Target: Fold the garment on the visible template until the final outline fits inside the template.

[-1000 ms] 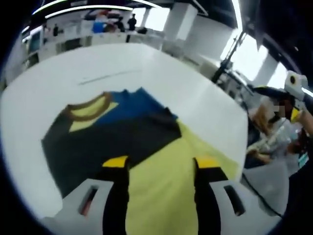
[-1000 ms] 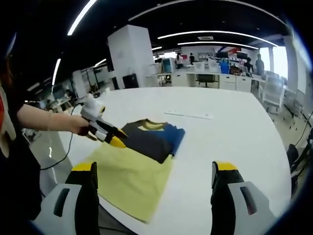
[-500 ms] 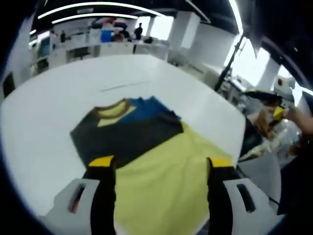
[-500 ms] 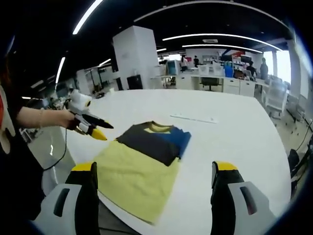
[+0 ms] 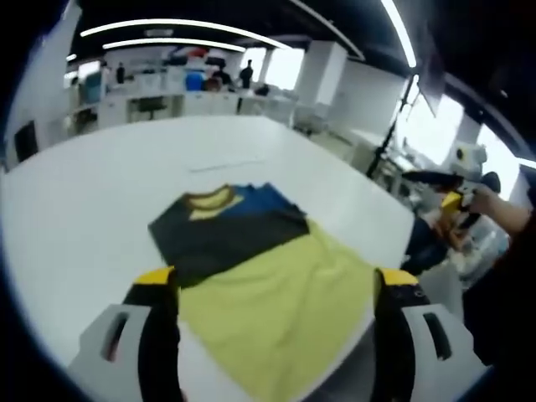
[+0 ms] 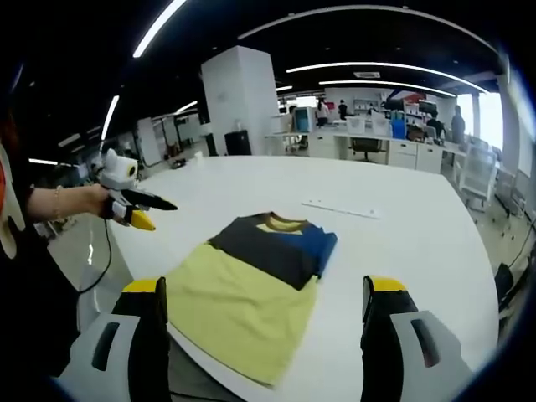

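Right gripper view shows our shirt (image 6: 251, 280) lying flat on the white table (image 6: 394, 243), its yellow end near the table edge. It looks soft, light and floppy, so we would pinch it at a corner or hem. We see no template line under it, maybe because the view is blurry. We see no boxes or bins. Our right gripper (image 6: 265, 322) and left gripper (image 5: 273, 314) are both spread apart, holding nothing.

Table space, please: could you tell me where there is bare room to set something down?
The white table is bare right of the shirt, and beyond its collar up to the thin strip. The near edge is crowded: the shirt's yellow part reaches it.
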